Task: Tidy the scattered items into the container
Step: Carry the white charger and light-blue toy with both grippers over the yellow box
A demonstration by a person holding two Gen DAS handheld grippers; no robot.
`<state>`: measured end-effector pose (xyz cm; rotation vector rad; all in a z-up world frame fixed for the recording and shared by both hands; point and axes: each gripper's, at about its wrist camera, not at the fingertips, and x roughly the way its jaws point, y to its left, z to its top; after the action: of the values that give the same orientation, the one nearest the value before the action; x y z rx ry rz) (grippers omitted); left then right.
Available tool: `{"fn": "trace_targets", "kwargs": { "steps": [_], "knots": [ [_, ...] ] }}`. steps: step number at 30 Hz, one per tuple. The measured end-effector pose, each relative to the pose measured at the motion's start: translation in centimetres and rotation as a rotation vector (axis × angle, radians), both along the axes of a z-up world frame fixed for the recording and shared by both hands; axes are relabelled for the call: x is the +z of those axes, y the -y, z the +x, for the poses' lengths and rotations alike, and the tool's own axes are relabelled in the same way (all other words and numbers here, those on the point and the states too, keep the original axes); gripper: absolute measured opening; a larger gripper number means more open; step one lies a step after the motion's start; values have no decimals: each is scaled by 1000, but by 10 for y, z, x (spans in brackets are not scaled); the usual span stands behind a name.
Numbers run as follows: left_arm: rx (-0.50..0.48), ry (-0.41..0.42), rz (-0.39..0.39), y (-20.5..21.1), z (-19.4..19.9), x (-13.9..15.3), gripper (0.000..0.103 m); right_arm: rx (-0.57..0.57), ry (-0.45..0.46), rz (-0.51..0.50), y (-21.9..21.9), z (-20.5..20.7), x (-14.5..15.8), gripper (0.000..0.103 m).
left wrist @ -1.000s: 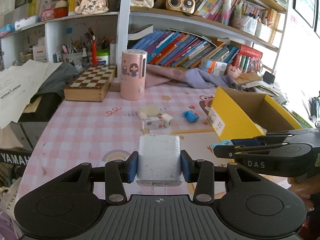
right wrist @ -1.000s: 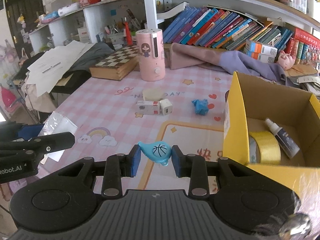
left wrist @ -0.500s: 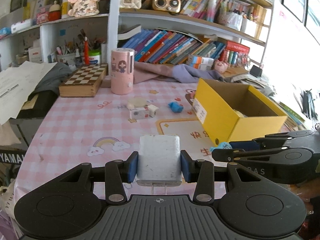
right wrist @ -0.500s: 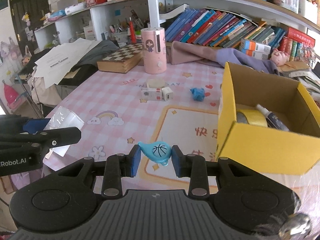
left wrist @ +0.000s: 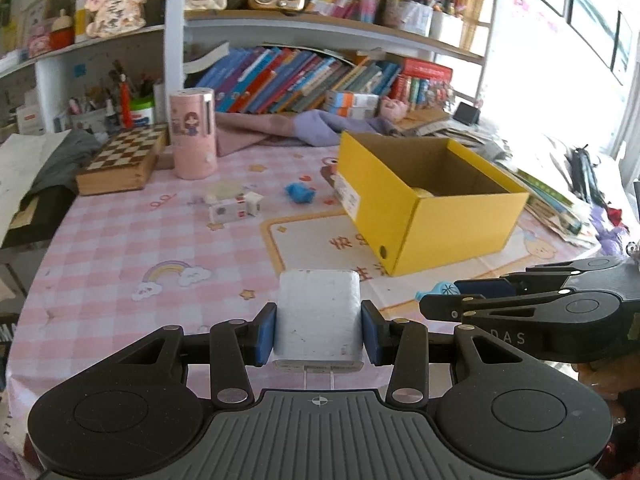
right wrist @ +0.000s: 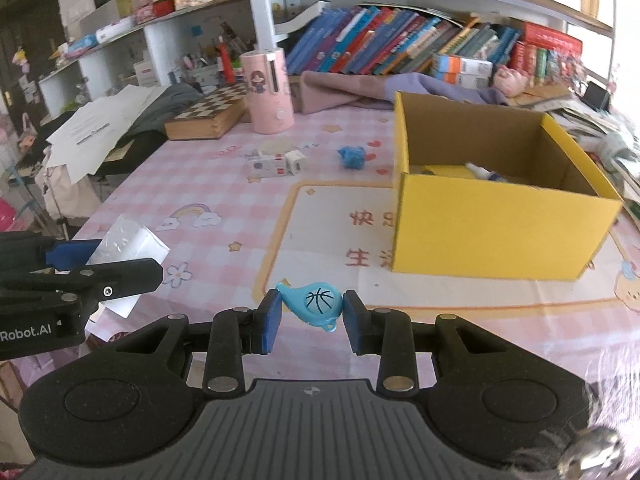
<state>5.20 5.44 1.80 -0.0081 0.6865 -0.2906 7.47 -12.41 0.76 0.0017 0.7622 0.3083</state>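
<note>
A white charger block [left wrist: 318, 316] is held between the blue pads of the left gripper [left wrist: 319, 330]; the fingers are closed against its two sides, and its metal prongs point back toward the camera. The right gripper [right wrist: 311, 318] is closed to a narrow gap on a small blue whistle [right wrist: 316, 305] that bears a basketball drawing. Both grippers are held above the near part of the pink checked table [left wrist: 120, 248], side by side, and nothing on the table is touched by them.

The yellow cardboard box [right wrist: 492, 228] stands open on the table, ahead and to the right of both grippers. Inside it, a yellow roll of tape [right wrist: 450, 170] and a small spray bottle [right wrist: 482, 171] are seen. On the table beyond, well apart from the box, a small white carton [right wrist: 267, 167], a white cube [right wrist: 295, 160] and a crumpled blue object [right wrist: 352, 156] are lying.
</note>
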Motion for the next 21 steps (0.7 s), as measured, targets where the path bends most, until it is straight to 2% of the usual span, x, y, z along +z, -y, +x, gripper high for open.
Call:
{"fn": "trace_targets", "kwargs": {
  "steps": [7,14,21],
  "knots": [
    [-79,-15,-19,17,4,-4,42,-68,-25,-18,18,-13,-3,31],
    [-200,-21,-27,43,8,-6,42,-181,-36,-28,44,-26,-2,31],
    [-270,-33,-37,62,12,-9,42,-260,-48,-38,63,-37,-3,31]
  ]
}}
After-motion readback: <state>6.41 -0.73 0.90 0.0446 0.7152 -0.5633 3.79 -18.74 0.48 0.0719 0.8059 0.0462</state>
